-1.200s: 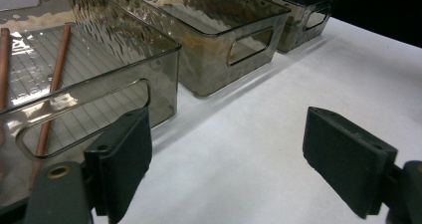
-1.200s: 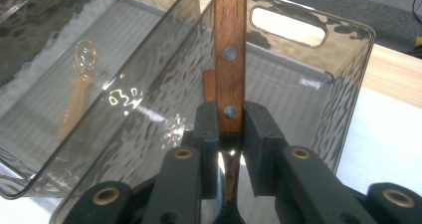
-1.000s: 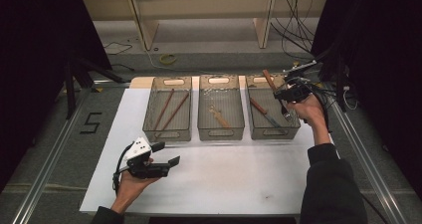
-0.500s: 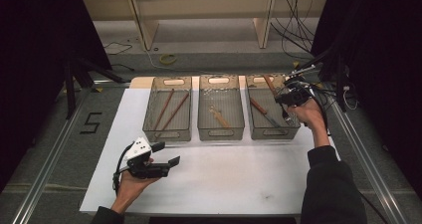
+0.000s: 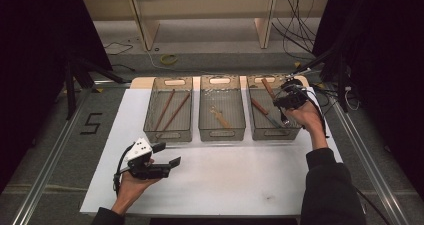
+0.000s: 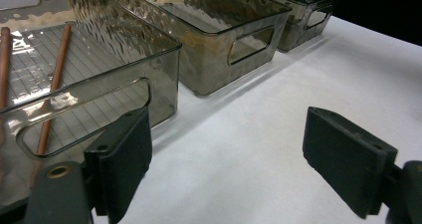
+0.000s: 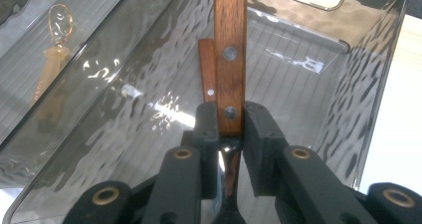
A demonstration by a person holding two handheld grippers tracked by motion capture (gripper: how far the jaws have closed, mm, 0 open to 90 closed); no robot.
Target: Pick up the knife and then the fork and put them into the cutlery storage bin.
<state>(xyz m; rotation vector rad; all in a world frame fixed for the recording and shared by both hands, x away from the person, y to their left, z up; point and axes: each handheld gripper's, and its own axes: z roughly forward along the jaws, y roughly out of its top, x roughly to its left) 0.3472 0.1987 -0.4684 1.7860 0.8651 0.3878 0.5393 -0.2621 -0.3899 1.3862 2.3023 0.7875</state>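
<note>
My right gripper (image 5: 286, 99) hovers over the right clear bin (image 5: 274, 133), shut on a wooden-handled utensil (image 5: 268, 87). In the right gripper view the riveted handle (image 7: 230, 45) stands up between the jaws of the right gripper (image 7: 230, 122), with its metal part running down behind them. A second wooden-handled utensil (image 5: 260, 106) lies on the bin floor. My left gripper (image 5: 166, 154) rests in a hand at the front left of the white sheet (image 5: 240, 180). Its jaws stand wide apart, and the left gripper (image 6: 231, 149) has nothing between them.
The left bin (image 5: 167, 135) holds two long wooden sticks (image 5: 170, 110). The middle bin (image 5: 221, 133) holds a pale wooden utensil (image 5: 218, 116). Cables (image 5: 300, 25) trail at the back right, and metal rails border the table (image 5: 50, 150).
My right gripper has shifted slightly left over the right bin with the utensil still in it. The left gripper has stayed in place.
</note>
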